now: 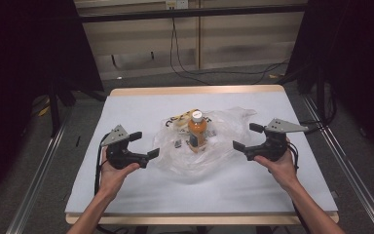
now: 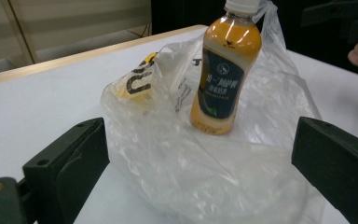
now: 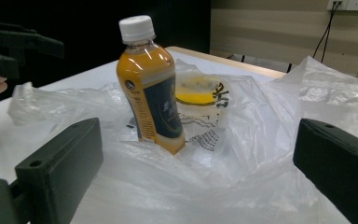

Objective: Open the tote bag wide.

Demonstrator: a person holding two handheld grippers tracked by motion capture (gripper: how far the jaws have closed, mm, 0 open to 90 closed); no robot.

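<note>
An orange drink bottle (image 1: 197,130) with a white cap and dark label stands upright on a clear plastic bag (image 1: 209,151) at the table's middle. Behind it lies a yellow-and-white packet (image 1: 177,122). My left gripper (image 1: 142,145) is open, just left of the bag, jaws pointing at the bottle (image 2: 224,74). My right gripper (image 1: 247,137) is open at the bag's right edge, facing the bottle (image 3: 152,88) and the packet (image 3: 200,100). The bag (image 2: 205,172) spreads between the left jaws, and the bag (image 3: 191,186) also lies between the right jaws. Neither gripper holds anything.
The white table (image 1: 126,195) has a wooden rim and bare room in front of the bag and at both sides. Dark stands and rails flank the table. Cables (image 1: 185,68) run across the floor behind it.
</note>
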